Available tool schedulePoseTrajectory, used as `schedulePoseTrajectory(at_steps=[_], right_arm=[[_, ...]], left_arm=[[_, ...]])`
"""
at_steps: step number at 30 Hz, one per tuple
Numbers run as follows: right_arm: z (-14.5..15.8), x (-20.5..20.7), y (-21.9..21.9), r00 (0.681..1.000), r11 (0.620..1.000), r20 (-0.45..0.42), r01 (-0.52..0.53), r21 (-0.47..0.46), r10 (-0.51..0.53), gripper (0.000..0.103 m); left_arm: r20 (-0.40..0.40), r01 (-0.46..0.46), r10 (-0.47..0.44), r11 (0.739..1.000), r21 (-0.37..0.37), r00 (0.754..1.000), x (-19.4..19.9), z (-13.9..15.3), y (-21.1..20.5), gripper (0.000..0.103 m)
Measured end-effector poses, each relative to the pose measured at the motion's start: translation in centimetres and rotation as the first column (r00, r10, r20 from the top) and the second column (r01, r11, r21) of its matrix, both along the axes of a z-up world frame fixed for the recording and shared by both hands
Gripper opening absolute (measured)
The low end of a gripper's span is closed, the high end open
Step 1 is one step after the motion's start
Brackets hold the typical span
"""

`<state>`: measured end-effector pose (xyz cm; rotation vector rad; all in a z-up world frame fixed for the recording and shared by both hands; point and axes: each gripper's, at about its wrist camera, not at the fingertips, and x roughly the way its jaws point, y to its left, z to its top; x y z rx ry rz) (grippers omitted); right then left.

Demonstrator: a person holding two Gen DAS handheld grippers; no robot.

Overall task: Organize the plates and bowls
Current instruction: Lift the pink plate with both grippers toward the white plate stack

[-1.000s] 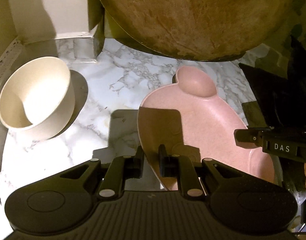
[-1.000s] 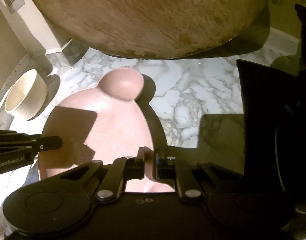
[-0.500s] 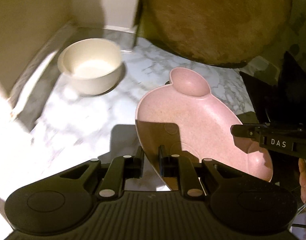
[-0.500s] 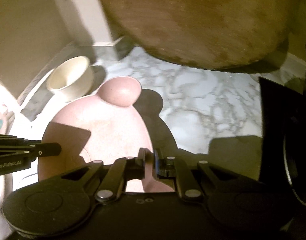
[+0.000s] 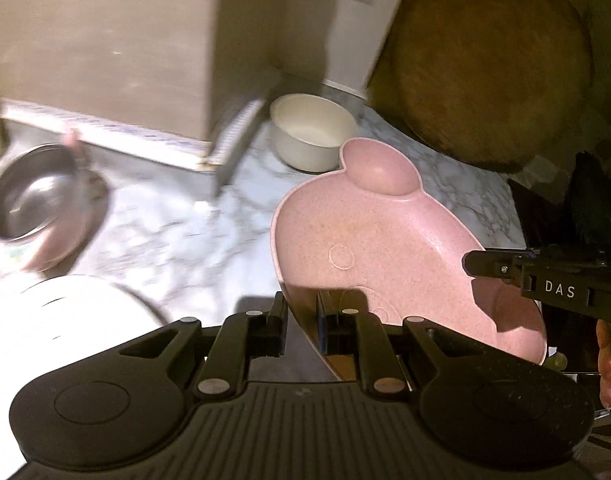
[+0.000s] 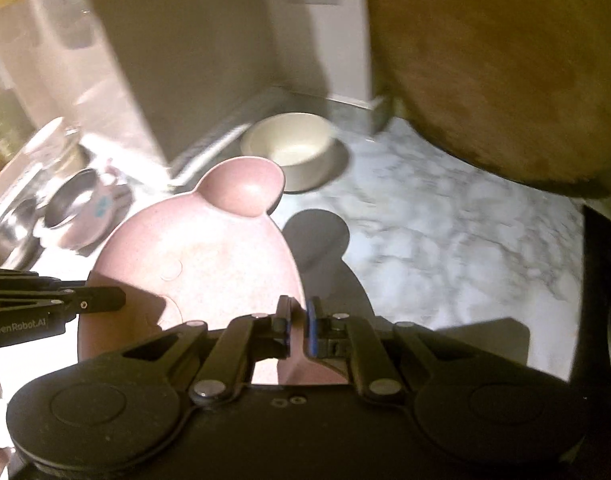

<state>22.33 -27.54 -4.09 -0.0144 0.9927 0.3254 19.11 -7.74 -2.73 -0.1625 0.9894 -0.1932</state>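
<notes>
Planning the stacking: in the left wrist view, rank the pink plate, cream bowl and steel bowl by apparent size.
1. pink plate, though it is nearest the camera.
2-3. steel bowl and cream bowl: look alike; blur and distance leave them unranked.

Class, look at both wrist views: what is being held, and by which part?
The pink plate, by its rim: left hand-held gripper clamps one edge, right hand-held gripper the opposite edge.

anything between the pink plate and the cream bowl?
Nothing. In the left wrist view the pink plate's ear overlaps the cream bowl behind it; the right wrist view shows only bare marble counter around.
</notes>
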Motion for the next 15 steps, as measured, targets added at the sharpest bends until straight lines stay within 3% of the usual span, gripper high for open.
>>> schedulePoseTrajectory(at_steps=[9,15], right_arm=[[0.6,-1.4,7.9,0.985,0.985,0.005,-0.174,0.001,0.174,0.009],[0.0,-1.7,12.9,0.958,0.958,-0.009,-0.285,0.009,0.285,0.009]], left_arm=[[0.003,-0.147,0.147,0.989,0.032,0.989,-5.0,1.0,6.8,0.013],[-0.006,-0.261,0.262,0.964,0.046,0.965,-7.8,0.5,10.7,0.013]])
